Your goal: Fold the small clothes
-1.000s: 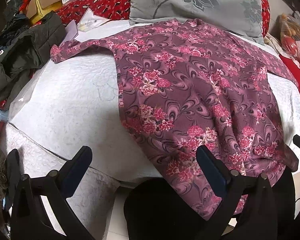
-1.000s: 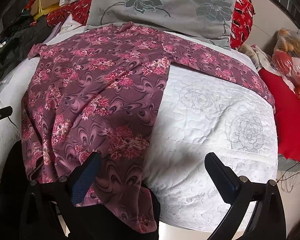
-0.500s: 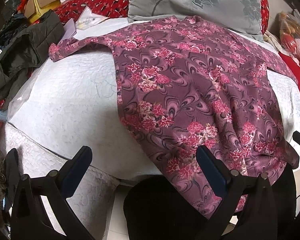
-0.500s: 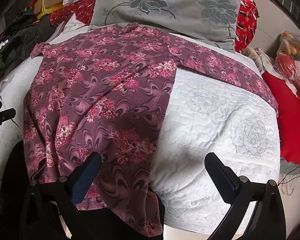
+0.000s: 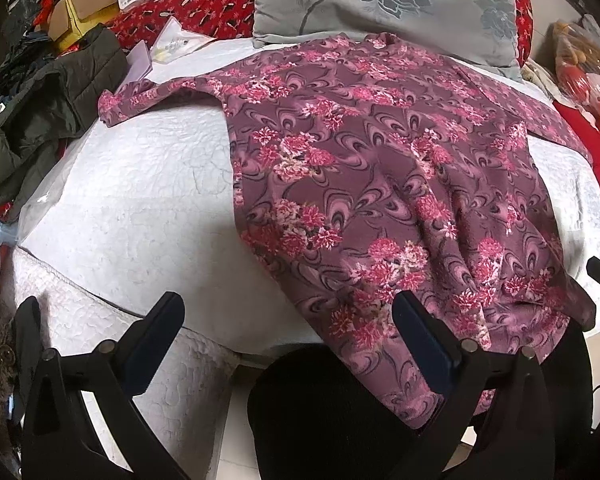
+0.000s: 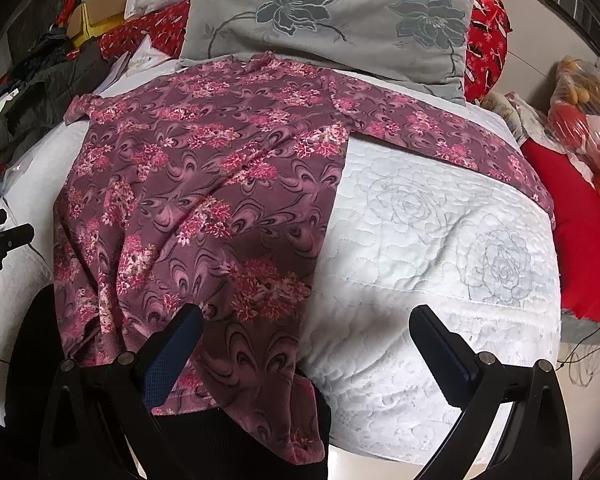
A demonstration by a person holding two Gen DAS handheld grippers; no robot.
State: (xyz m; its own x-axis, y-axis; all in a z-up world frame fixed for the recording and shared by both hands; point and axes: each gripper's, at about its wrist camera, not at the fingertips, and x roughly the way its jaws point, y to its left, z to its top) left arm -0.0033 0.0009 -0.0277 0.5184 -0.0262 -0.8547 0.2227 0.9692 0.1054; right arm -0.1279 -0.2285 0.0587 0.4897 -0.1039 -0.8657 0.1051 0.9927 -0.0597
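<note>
A maroon long-sleeved top with pink flowers (image 5: 380, 168) lies spread flat on the white quilted bed (image 5: 140, 200), collar toward the grey pillow, both sleeves stretched out sideways. Its hem hangs over the near bed edge. It shows in the right wrist view (image 6: 204, 200) too. My left gripper (image 5: 288, 320) is open and empty, near the hem's left corner, above the bed edge. My right gripper (image 6: 306, 332) is open and empty, over the hem's right corner; its left finger (image 6: 176, 348) overlaps the cloth in view.
A grey flowered pillow (image 5: 384, 0) and red bedding (image 5: 188, 4) lie at the head. A dark jacket (image 5: 48, 108) and boxes lie left of the bed. A red cushion (image 6: 576, 220) and bagged toys (image 6: 584, 120) lie right. A black shape (image 5: 320, 412) sits below the bed's near edge.
Both grippers have crept forward toward the bed and the hem; the top looks slightly larger and lower in view. The jaws stay open. The top has not moved.
</note>
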